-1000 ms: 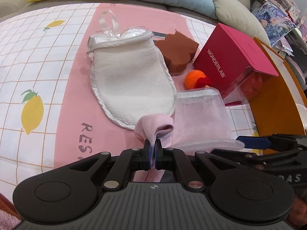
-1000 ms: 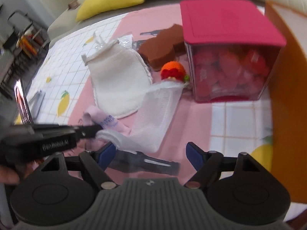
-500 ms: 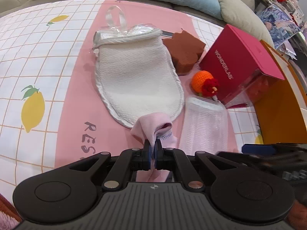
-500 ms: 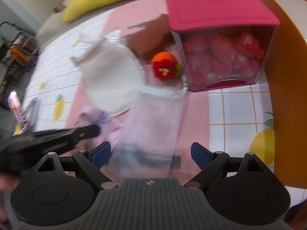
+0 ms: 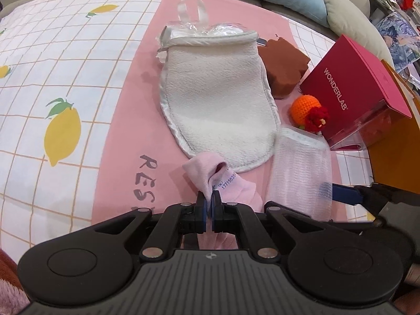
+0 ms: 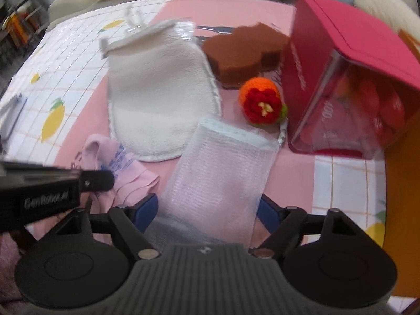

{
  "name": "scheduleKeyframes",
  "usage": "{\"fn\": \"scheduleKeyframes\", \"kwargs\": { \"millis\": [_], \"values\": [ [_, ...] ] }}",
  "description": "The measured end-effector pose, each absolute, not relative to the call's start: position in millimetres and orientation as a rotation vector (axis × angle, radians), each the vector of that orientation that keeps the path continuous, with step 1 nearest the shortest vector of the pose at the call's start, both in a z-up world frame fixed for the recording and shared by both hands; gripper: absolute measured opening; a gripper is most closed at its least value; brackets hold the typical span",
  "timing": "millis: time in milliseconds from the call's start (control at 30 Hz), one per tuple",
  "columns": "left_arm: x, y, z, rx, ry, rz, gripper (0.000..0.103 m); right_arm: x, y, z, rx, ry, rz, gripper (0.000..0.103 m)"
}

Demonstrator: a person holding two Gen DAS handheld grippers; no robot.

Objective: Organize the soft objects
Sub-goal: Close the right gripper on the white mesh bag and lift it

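A limp pink cloth [image 5: 210,176] is pinched by the left gripper [image 5: 209,204]. The right gripper [image 6: 208,210] is closing around the flimsy mesh bag [image 6: 223,168], best taken at its near edge.

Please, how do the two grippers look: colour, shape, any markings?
Both are matte black plastic. The left gripper and the right gripper each have a ribbed body, two round discs, angular arms with silver studs and blue pads. The left one's side carries pale lettering.

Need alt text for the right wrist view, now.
The right gripper is closing around a white mesh pouch on a pink mat. Beyond lie a cream terry mitt, brown sponge, orange crochet ball and red-lidded clear box.
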State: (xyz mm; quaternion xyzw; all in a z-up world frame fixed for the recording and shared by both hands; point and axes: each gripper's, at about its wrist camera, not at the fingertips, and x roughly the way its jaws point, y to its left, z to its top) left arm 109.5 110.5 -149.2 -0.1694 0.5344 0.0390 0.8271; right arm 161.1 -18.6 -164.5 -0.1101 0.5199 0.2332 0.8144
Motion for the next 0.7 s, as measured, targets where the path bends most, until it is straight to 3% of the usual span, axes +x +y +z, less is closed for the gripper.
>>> {"fn": "scheduleKeyframes", "kwargs": {
  "millis": [67,167,200,233,433,700],
  "values": [
    [110,107,-148,-0.349,1.137,0.076,0.003,153,-14,-165,-0.312,1.075,0.515,0.055],
    [109,103,-147,-0.341,1.141,0.068,0.003,147,-14,-162,-0.329,1.045,0.555,0.025],
    [108,103,-147,-0.34,1.142,0.068,0.003,146,-15,-161,-0.333,1.04,0.563,0.004],
    [108,102,-146,-0.34,1.143,0.067,0.003,147,-16,-161,-0.33,1.044,0.569,0.0],
    [102,93,-134,-0.336,1.108,0.041,0.003,144,-27,-151,-0.284,1.023,0.572,0.0],
    [92,71,-82,-0.327,0.942,-0.038,0.003,144,-67,-96,-0.158,0.922,0.561,0.0]
  ]
}}
